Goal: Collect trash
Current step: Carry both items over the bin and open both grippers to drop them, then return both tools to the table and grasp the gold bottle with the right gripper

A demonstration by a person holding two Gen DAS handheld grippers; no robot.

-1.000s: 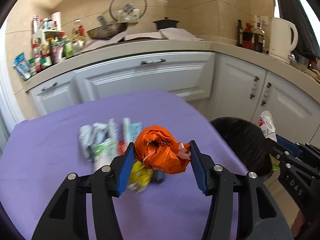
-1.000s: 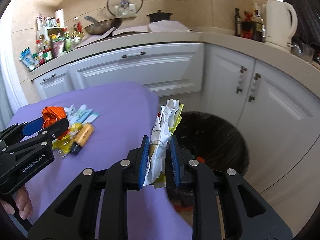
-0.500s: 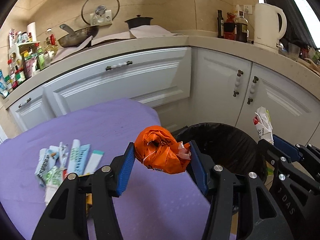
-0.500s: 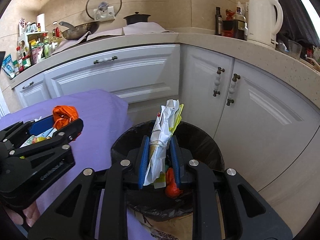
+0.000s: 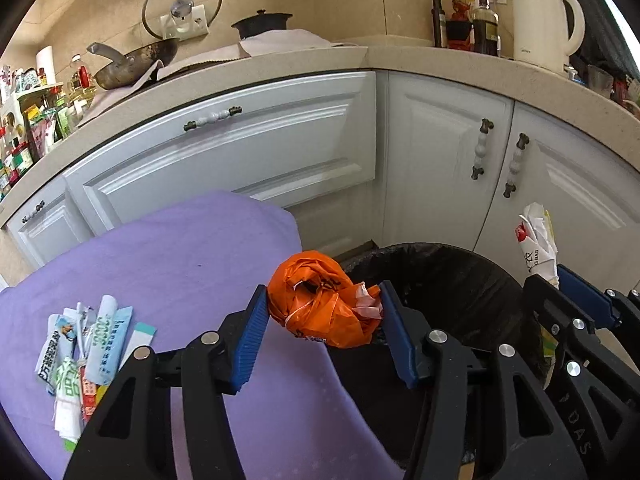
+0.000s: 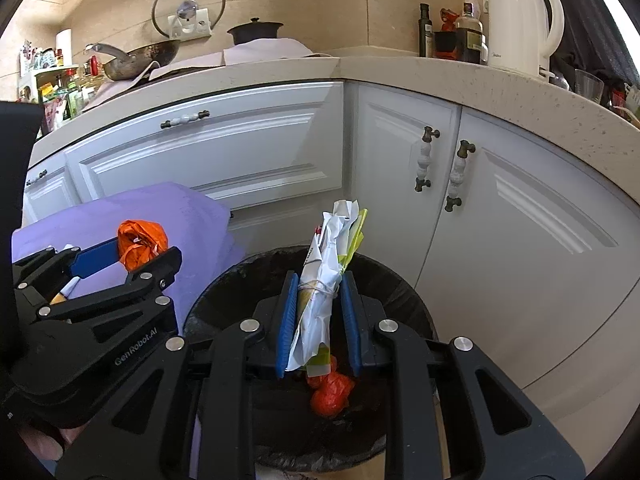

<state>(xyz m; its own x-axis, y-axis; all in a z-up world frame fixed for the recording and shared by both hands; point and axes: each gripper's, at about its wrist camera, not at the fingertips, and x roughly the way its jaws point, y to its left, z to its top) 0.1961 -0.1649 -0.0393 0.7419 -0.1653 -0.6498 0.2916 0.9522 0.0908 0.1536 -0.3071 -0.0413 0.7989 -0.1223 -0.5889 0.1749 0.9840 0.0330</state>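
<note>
A crumpled orange plastic bag [image 5: 324, 304] is pinched between the blue pads of the left gripper [image 5: 324, 332], both pads pressing on its sides; within the last half second these jaws have been opening slightly, with the bag between them. The bag is held in the air over the corner of the purple tablecloth [image 5: 180, 256], just beside the rim of the black-lined trash bin [image 5: 448, 276]. A folded bundle of white paper wrappers [image 6: 324, 288], bound by a rubber band and with a yellow-green sheet showing at its edge, is clamped upright in the nearly closed right gripper [image 6: 318, 312], directly above the bin's opening. In the right wrist view the bin's rim [image 6: 224, 296] is seen below the pads, and a crumpled orange-red piece of trash [image 6: 332, 394] lies inside on the black liner. Further out, a heap of empty sachets and wrappers [image 5: 88, 344] is left lying on the tablecloth, well apart from the bin. Part of a person's hand [image 6: 44, 444] is visible under the left gripper's body. Behind the bin, white cabinet doors [image 5: 436, 160] are seen under a speckled countertop [image 5: 460, 60], on which a white electric kettle [image 5: 544, 20], dark bottles [image 5: 480, 24], a wok [image 5: 132, 64] and a black pot [image 5: 262, 26] stand; a glass lid [image 5: 182, 4] hangs on the tiled wall.
</note>
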